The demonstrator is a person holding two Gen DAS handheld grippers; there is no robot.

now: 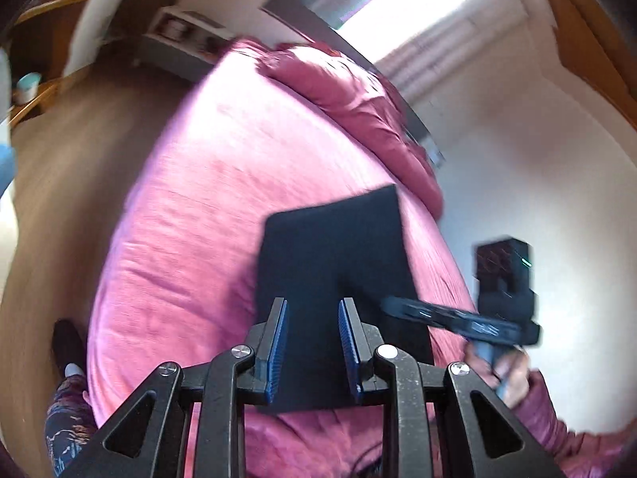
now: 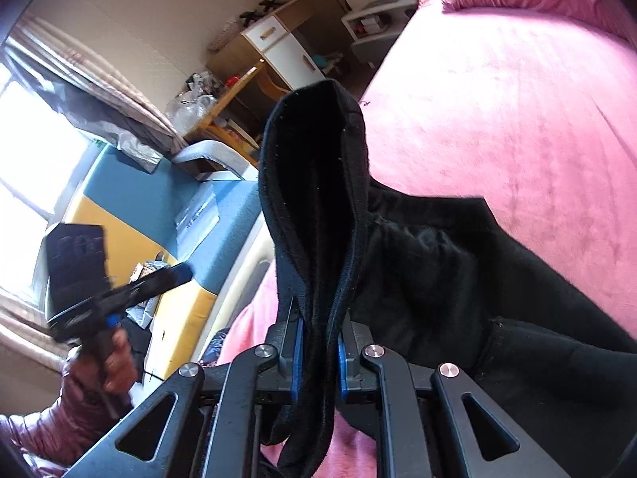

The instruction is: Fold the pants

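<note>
Black pants [image 1: 338,247] lie as a dark, flat rectangle on the pink bed [image 1: 199,199]. My left gripper [image 1: 313,302] hovers over their near part, open, with nothing between its blue pads. My right gripper [image 2: 318,318] is shut on a bunched fold of the pants [image 2: 418,271]; a loop of cloth stands up past its fingers and the rest trails right across the bed [image 2: 517,119]. From the left wrist, the right gripper [image 1: 392,304] reaches in from the right at the pants' edge. The left gripper [image 2: 175,273] shows blurred at the left of the right wrist view, away from the cloth.
A bunched pink duvet [image 1: 358,91] lies along the bed's far side by the wall. Wooden floor [image 1: 59,199] runs left of the bed, with a person's patterned leg [image 1: 67,398] at the edge. A wooden chair [image 2: 239,91], a desk and a blue-and-yellow bench [image 2: 139,199] stand beyond.
</note>
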